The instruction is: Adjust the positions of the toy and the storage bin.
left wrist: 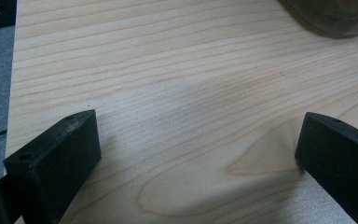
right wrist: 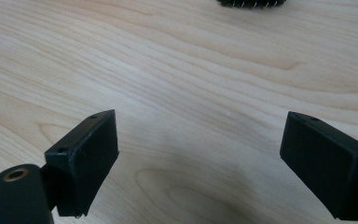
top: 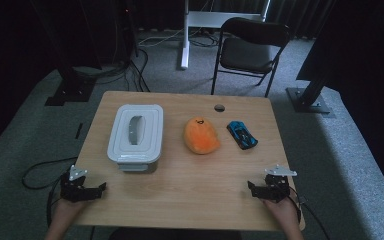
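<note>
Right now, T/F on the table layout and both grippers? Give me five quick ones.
1. The white lidded container sits left of the orange plush toy. True.
2. The blue toy car is inside the container. False: it lies on the table, to the right of the plush toy.
3. The left gripper is open with nothing between its jaws. True.
4. The right gripper is shut on the plush toy. False: it is open over bare wood, near the table's front edge.
5. The container's lid is off. False: the lid is on.
</note>
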